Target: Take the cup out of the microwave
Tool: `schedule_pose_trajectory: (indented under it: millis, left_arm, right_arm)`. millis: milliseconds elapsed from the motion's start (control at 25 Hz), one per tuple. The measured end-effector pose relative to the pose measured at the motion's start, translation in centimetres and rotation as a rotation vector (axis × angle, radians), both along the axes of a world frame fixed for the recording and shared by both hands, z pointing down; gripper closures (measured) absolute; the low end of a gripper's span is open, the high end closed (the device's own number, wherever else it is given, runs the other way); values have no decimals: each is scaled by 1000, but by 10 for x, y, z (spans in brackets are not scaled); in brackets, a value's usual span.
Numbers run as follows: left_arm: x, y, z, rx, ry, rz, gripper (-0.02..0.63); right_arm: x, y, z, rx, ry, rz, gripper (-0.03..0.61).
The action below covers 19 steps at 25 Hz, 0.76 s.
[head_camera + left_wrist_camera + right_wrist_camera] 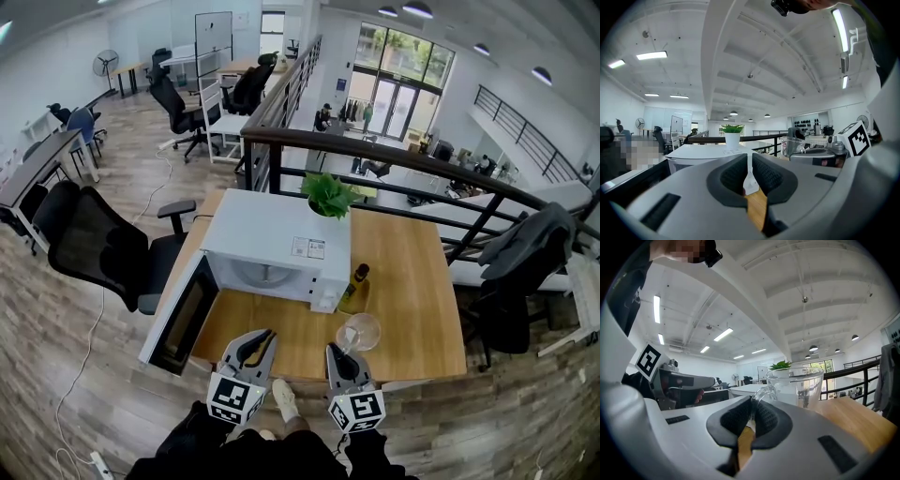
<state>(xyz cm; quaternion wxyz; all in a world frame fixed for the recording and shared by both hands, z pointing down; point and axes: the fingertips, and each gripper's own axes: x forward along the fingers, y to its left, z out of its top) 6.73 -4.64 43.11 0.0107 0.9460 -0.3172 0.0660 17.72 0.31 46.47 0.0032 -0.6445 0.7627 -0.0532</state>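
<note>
In the head view we see the cup [360, 331] out of the microwave [277, 246], near the table's [412, 291] front edge and right of the open door [178, 323]. Only the right gripper view shows the right gripper [751, 420] clamped on the handle [760, 393]. In its own view, the left gripper [749, 180] is closed on nothing.

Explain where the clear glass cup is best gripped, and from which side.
By its handle, from the table's near edge: the thin loop sticks out of the cup toward the person and fits narrow jaws, while the round glass body is wide and smooth. The right gripper is shut on it.
</note>
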Motion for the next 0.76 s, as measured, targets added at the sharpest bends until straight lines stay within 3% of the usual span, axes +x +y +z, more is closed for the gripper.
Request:
schedule_pose_trajectory:
  millis: [760]
  left_arm:
    - [-11,-8,3,-2,-1,-8,566]
  right_arm:
    - [-10,-8,3,-3,-1,-9,561]
